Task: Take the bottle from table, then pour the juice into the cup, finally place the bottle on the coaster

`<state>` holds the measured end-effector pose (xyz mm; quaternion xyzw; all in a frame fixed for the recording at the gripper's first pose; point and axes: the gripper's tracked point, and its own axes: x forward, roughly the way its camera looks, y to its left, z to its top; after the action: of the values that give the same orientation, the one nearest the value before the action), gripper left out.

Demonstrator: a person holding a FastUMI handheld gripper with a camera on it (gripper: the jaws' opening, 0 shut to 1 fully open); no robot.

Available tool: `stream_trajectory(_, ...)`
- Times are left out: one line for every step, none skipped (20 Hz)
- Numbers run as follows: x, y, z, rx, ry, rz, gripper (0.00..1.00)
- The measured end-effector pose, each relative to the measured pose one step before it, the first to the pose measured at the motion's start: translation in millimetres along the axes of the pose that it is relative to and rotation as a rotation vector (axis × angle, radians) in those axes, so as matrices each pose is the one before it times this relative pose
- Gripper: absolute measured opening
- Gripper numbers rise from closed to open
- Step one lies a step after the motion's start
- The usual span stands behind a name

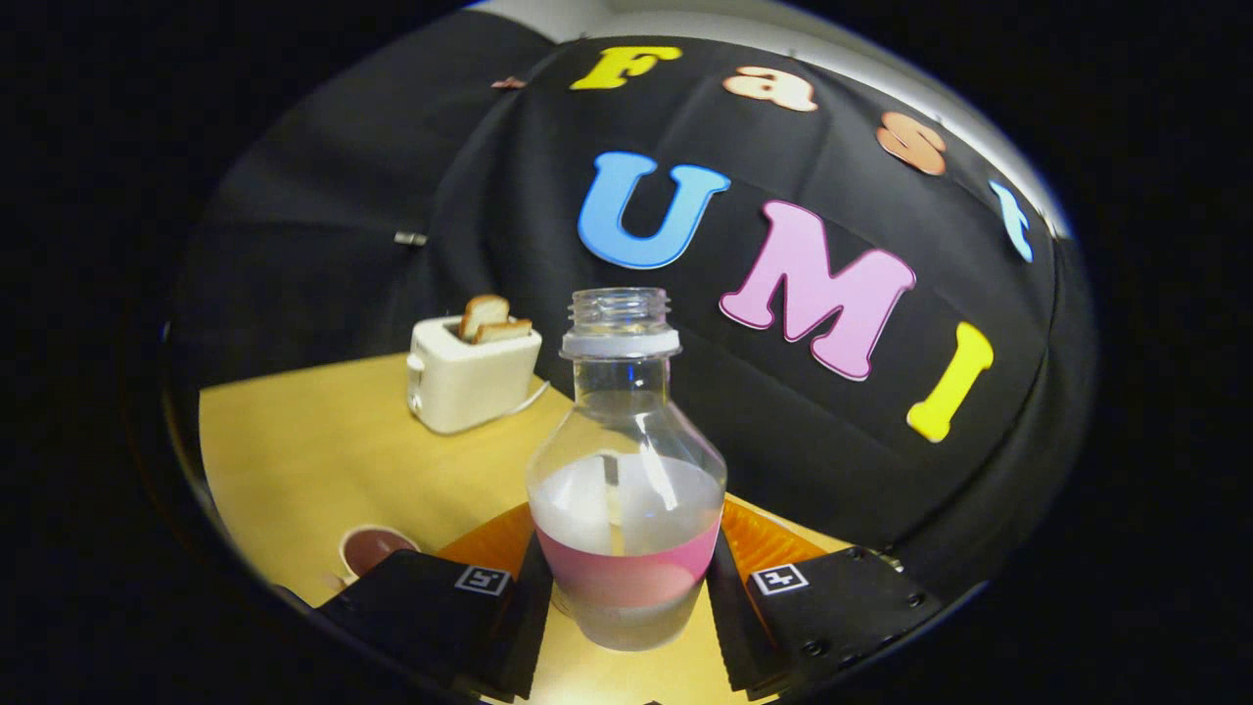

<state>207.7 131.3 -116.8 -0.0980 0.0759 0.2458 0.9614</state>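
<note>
Gripper (626,597) holds the bottle (626,470) between its two fingers; both fingers press against the lower body on either side at the pink label band, so the jaws are pinching the bottle. Bottle is clear plastic, uncapped, with a white collar ring under the threaded neck, and stands upright relative to the fingers. It contains a pale, cloudy liquid reaching to about the shoulder of the body; I take this for the juice. Orange coaster (773,543) lies on the yellow table (313,460), showing on both sides just behind the bottle's lower half. Cannot tell whether the bottle base rests on the coaster, on the table in front of it, or hangs just above. Cup (375,548) sits on the table beside the left finger, a dark reddish-brown inside; whether that is poured liquid or the cup's own colour cannot be told. White toaster (472,377) with two bread slices stands farther back on the table, near the booth wall, well apart from the bottle. Judgement on progress: grasp done. The bottle's position at the coaster and the dark cup interior suggest the pour may be finished and the placing step in hand, but the bottle still holding much liquid leaves this uncertain. Remaining at minimum: seat bottle on coaster, release.
</note>
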Motion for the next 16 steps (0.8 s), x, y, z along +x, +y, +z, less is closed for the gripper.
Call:
stream_trajectory(7.36,-1.32,-2.4,0.04806,-0.0314,-0.00074,0.74)
stream_trajectory(6.11,-4.53,-2.55,0.03437,-0.02401,-0.00459,0.74)
stream_trajectory(4.84,-2.59,-6.24,0.02557,-0.01197,0.00317,0.74)
stream_trajectory(7.1,1.13,-10.19,0.01868,-0.00603,0.0111,0.74)
stream_trajectory(6.18,0.61,-11.33,0.01398,-0.00089,0.00859,0.74)
stream_trajectory(5.98,1.63,-7.99,0.01873,-0.00364,0.0095,0.74)
stream_trajectory(5.93,0.69,-7.11,0.01952,-0.00662,0.00443,0.74)
stream_trajectory(5.83,-1.11,-6.55,0.01377,-0.01101,-0.00181,0.74)
stream_trajectory(5.04,-3.91,-6.76,0.00383,-0.00789,-0.01365,0.74)
stream_trajectory(4.61,-4.39,-7.84,0.00241,-0.00343,-0.01705,0.74)
stream_trajectory(4.66,-4.03,-6.43,0.0105,-0.00056,-0.01307,0.74)
stream_trajectory(5.5,-3.61,-8.44,0.01106,0.0032,-0.01382,0.74)
stream_trajectory(4.41,-5.66,-7.91,0.00245,0.00545,-0.01522,0.74)
stream_trajectory(4.74,-5.08,-8.62,-0.00834,0.006,-0.01478,0.74)
stream_trajectory(3.08,-4.73,-6.2,-0.01376,0.00512,-0.01306,0.74)
stream_trajectory(2.0,-3.15,-3.8,-0.00876,0.00151,-0.00796,0.74)
